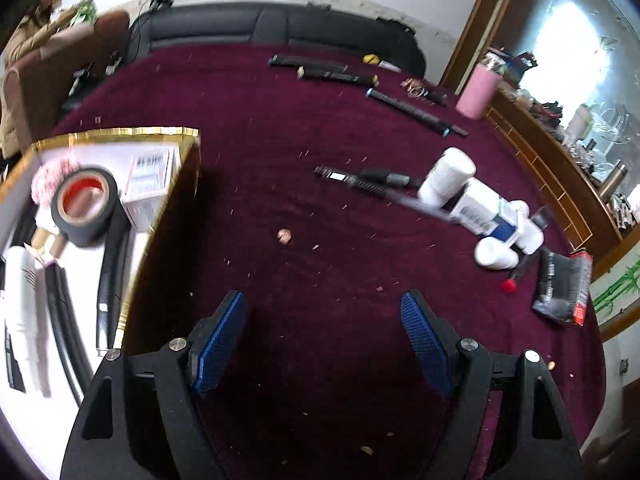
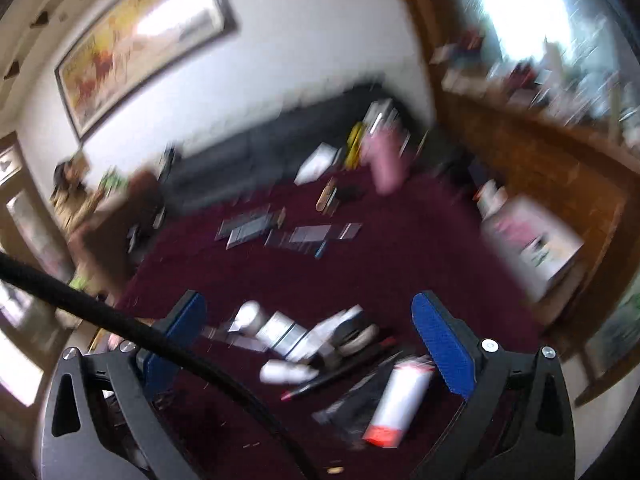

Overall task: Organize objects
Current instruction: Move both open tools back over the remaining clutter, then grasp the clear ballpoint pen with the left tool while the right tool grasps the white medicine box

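Left gripper [image 1: 322,314] hangs over bare maroon velvet tablecloth [image 1: 280,160], blue pads apart, jaws fairly wide, nothing between them; gold-rimmed open box [image 1: 176,176] at its left holds a black tape roll with red core [image 1: 85,210]. Right gripper [image 2: 310,320] jaws fully spread, gripping nothing, above a loose heap of white plastic bottles [image 2: 288,332]. Beside them lies a white tube with red cap [image 2: 400,404]; right view is motion-blurred.

A desk [image 1: 280,128] covered in dark red cloth fills the middle. Behind it runs a black sofa [image 1: 248,26] against a white wall [image 2: 280,40]. A framed painting [image 2: 136,40] hangs upper left. Bright window light [image 1: 568,48] glares over a cluttered wooden sideboard [image 1: 536,152] at right.
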Demonstrator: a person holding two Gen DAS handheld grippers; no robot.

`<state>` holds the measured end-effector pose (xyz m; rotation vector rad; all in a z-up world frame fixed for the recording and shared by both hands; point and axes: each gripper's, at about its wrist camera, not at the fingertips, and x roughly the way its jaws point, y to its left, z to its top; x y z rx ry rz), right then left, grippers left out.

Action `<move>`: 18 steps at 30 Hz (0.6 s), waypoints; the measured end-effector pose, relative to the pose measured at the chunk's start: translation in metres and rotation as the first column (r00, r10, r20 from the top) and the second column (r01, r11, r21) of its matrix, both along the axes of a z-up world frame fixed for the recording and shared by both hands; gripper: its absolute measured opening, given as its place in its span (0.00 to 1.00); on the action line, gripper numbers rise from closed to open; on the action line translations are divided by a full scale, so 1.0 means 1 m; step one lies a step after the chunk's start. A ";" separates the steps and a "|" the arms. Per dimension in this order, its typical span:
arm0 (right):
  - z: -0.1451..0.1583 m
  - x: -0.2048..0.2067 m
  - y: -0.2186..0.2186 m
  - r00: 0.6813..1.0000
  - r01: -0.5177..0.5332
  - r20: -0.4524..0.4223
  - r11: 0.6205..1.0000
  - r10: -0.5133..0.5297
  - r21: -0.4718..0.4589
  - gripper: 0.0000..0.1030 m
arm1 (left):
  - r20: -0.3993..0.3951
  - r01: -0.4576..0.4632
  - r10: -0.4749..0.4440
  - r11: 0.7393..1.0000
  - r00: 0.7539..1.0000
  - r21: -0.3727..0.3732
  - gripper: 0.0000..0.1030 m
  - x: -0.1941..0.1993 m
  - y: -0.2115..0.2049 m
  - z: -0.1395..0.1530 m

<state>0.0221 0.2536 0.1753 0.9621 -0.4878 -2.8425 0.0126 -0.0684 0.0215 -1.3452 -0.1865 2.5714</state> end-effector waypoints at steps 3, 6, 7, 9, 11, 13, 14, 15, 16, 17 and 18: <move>-0.034 -0.053 -0.037 0.988 -0.089 0.134 0.994 0.080 0.065 0.98 | -0.004 0.005 -0.005 1.000 1.000 0.004 0.72 0.001 0.002 -0.001; -0.064 -0.094 -0.055 0.967 -0.128 0.229 0.990 0.111 0.061 0.95 | 0.011 0.010 -0.010 1.000 1.000 0.018 0.72 0.003 0.001 -0.004; -0.075 -0.108 -0.056 0.955 -0.150 0.262 0.989 0.141 0.014 0.95 | 0.014 0.016 -0.016 1.000 1.000 0.023 0.72 0.005 0.002 -0.004; -0.095 -0.128 -0.053 0.932 -0.158 0.320 0.985 0.170 -0.064 0.95 | 0.028 0.021 -0.022 0.999 0.999 0.029 0.72 0.008 0.002 -0.007; -0.115 -0.137 -0.057 0.897 -0.183 0.383 0.974 0.221 -0.134 0.93 | 0.013 0.028 -0.028 0.999 1.000 0.019 0.72 0.010 0.003 -0.007; -0.121 -0.133 -0.071 0.867 -0.207 0.439 0.972 0.237 -0.116 0.91 | 0.006 0.031 -0.031 0.999 1.000 0.023 0.72 0.008 0.004 -0.008; -0.121 -0.127 -0.077 0.837 -0.259 0.440 0.944 0.325 -0.204 0.89 | 0.003 0.031 -0.031 0.999 1.000 0.032 0.72 0.008 0.003 -0.007; -0.120 -0.112 -0.085 0.787 -0.327 0.414 0.878 0.458 -0.350 0.89 | 0.000 0.030 -0.030 0.999 1.000 0.042 0.72 0.007 0.002 -0.008; -0.118 -0.102 -0.088 0.762 -0.355 0.397 0.843 0.511 -0.405 0.88 | -0.007 0.031 -0.031 0.998 1.000 0.055 0.72 0.009 0.001 -0.008; -0.112 -0.090 -0.090 0.759 -0.375 0.374 0.827 0.533 -0.418 0.88 | -0.012 0.032 -0.031 0.998 0.999 0.061 0.74 0.009 0.000 -0.008; -0.103 -0.078 -0.089 0.772 -0.393 0.348 0.829 0.533 -0.398 0.88 | -0.018 0.034 -0.033 0.997 0.999 0.064 0.76 0.010 0.000 -0.009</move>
